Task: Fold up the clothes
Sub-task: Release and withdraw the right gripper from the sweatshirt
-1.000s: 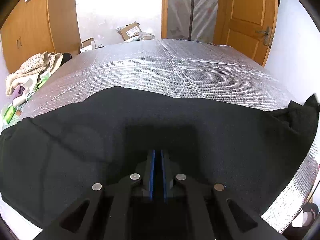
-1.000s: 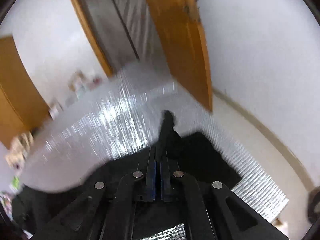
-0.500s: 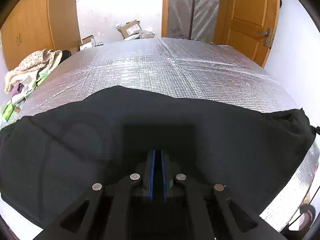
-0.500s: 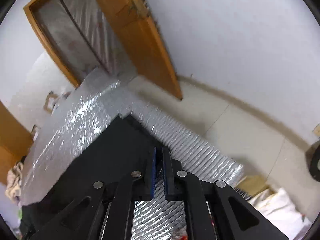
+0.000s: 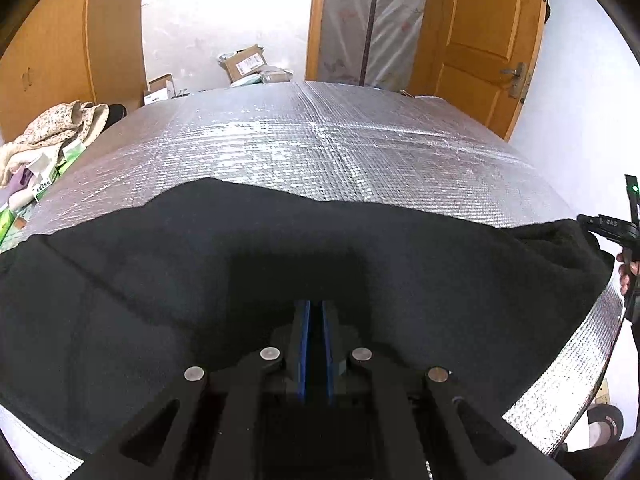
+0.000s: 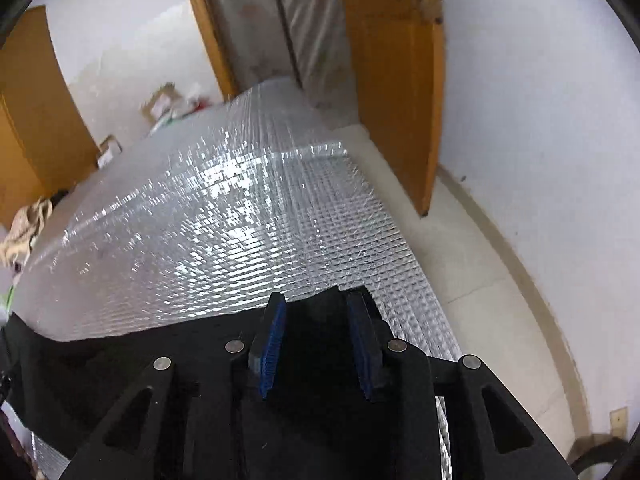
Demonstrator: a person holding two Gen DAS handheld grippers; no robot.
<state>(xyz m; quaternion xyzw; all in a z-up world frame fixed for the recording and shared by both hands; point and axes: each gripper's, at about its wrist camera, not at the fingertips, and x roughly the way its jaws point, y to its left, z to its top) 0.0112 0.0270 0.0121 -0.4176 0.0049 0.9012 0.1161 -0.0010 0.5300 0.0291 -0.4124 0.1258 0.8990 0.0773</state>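
A black garment (image 5: 200, 264) lies spread across the near half of the silver foil-covered table (image 5: 320, 140). My left gripper (image 5: 315, 312) is shut on the garment's near edge, its blue pads almost touching. In the right wrist view my right gripper (image 6: 316, 312) hovers over the garment's right corner (image 6: 328, 300) by the table's right edge. Its jaws are opening: the blue pads (image 6: 276, 328) stand apart and no longer press the cloth. The left wrist view catches the right gripper (image 5: 608, 224) at the far right, with a hand (image 5: 626, 276) behind it.
A heap of pale floral cloth (image 5: 52, 132) and green boxes (image 5: 44, 184) sit off the table's left side. Cardboard boxes (image 5: 244, 62) stand beyond the far end. An orange door (image 6: 396, 80) stands open on the right, and a slipper (image 5: 604, 426) lies on the floor.
The right gripper came down to the table's right edge with the garment's corner and went from shut to open. The garment's right end now lies flatter. The left gripper stayed put.
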